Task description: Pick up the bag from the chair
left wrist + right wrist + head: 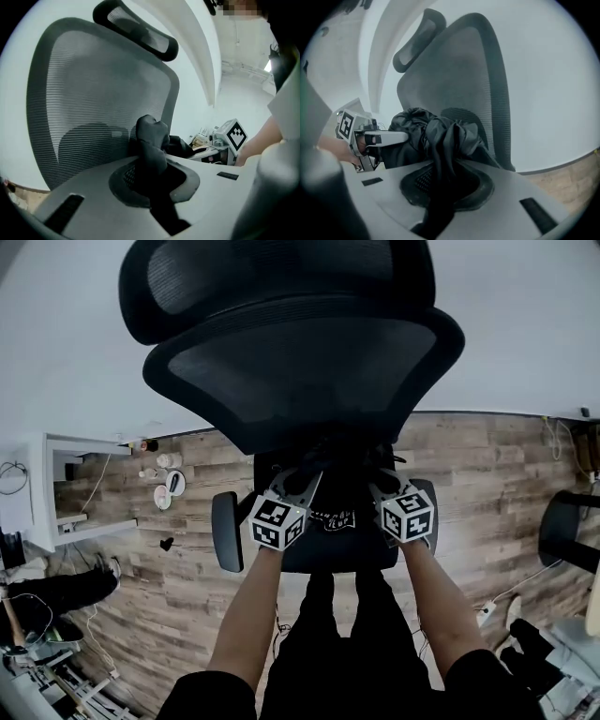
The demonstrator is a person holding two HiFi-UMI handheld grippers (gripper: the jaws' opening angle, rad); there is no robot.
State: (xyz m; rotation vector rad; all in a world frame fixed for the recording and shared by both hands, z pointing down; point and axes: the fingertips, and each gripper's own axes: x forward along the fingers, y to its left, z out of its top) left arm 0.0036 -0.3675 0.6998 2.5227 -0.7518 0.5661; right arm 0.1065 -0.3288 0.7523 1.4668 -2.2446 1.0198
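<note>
Both tongs grip cloth: left gripper (151, 158) and right gripper (444, 161) each pinch folds of the black bag (436, 133), bunched on a black mesh office chair (300, 362) (headrest above); wood-plank floor (487, 474), white wall (525, 324).

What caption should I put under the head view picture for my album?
Seen from above, the left gripper and right gripper pinch the black bag at the chair.
</note>
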